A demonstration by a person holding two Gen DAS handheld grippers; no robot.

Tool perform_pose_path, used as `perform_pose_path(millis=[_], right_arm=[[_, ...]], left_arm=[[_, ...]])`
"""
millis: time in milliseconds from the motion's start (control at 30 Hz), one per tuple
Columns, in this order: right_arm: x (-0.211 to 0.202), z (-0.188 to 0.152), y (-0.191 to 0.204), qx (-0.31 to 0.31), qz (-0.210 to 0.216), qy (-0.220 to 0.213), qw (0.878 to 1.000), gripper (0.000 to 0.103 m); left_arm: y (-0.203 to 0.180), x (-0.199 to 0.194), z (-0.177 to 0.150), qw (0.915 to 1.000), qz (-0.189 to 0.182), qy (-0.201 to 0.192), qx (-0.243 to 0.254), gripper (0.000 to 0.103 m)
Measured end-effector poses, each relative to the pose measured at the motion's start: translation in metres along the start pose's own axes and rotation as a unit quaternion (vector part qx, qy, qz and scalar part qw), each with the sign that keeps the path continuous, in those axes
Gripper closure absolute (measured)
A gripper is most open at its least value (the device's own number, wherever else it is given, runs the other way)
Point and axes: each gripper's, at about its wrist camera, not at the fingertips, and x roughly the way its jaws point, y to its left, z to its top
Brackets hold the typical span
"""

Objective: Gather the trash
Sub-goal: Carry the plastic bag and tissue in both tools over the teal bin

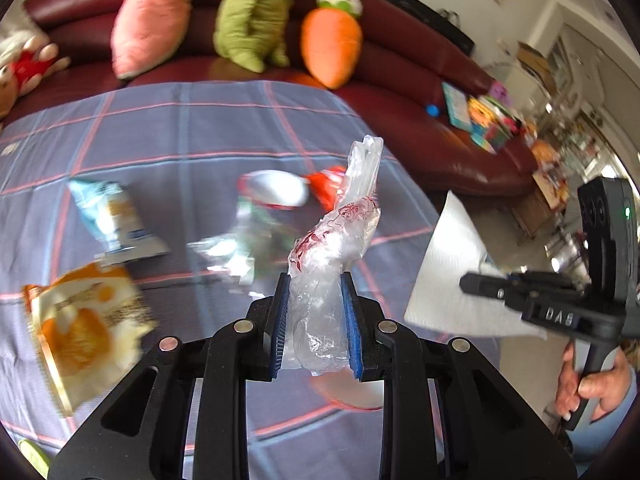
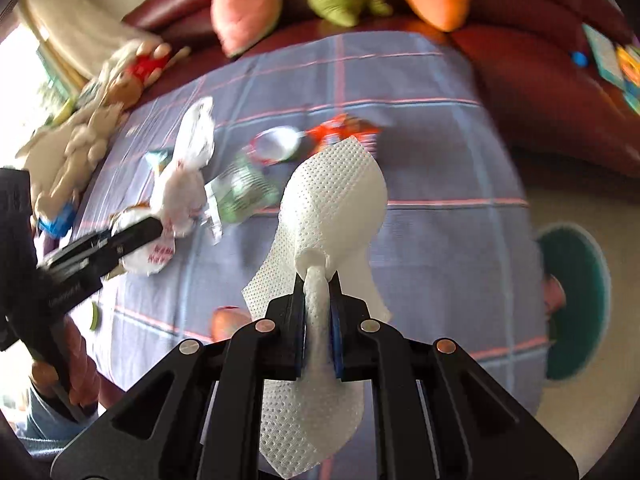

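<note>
My left gripper [image 1: 316, 280] is shut on a crumpled clear plastic bag [image 1: 340, 236] with red print, held above the purple checked tablecloth [image 1: 180, 128]. My right gripper [image 2: 316, 280] is shut on a white paper towel [image 2: 336, 200] that hangs over and under its jaws. Each gripper shows in the other's view: the right gripper [image 1: 470, 282] with the paper towel [image 1: 448, 272] at the right, the left gripper [image 2: 156, 224] with the bag [image 2: 184, 176] at the left. On the cloth lie an orange snack packet [image 1: 84, 328], a blue-white packet [image 1: 116, 216], a green wrapper [image 1: 240, 248] and red-white wrappers [image 1: 276, 190].
A maroon sofa [image 1: 420, 92] behind the table carries plush toys: pink [image 1: 152, 16], green [image 1: 252, 20], an orange carrot [image 1: 332, 48]. Books [image 1: 484, 120] lie on its right end. A teal round thing [image 2: 576, 300] lies on the floor right of the table. A hand [image 1: 592, 380] grips the right handle.
</note>
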Motion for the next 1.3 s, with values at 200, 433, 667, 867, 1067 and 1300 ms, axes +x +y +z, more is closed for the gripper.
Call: perform_pose_path(millis=[200,433,667,867,1067,1300], right_arm=[[-0.032,-0.015,-0.071,0.062,-0.015,-0.034,0.997,0.092],[-0.052,-0.031,-0.149,0.117,-0.029,-0.062,0.991,0.091],[-0.08,-0.053,-0.226,0.181,-0.043,-0.095,0.978,0.09],[-0.077,-0.07,-0.272,0.214,-0.055,-0.076,0.972,0.09],[-0.065,-0.076,-0.303,0.24,-0.047,-0.066,0.967,0.09],[-0.066,-0.078,-0.323,0.255,-0.053,-0.065,0.963,0.09]], left_arm=[[-0.065,0.032,0.005,0.9984,-0.018,0.022,0.05,0.078],[-0.136,0.075,0.013,0.9939,-0.045,0.048,0.088,0.078],[-0.217,0.126,0.01,0.9826,-0.052,0.089,0.154,0.078],[-0.249,0.159,0.007,0.9779,-0.059,0.114,0.165,0.077],[-0.267,0.191,0.008,0.9721,-0.059,0.139,0.18,0.077],[-0.297,0.23,0.005,0.9619,-0.064,0.168,0.206,0.076]])
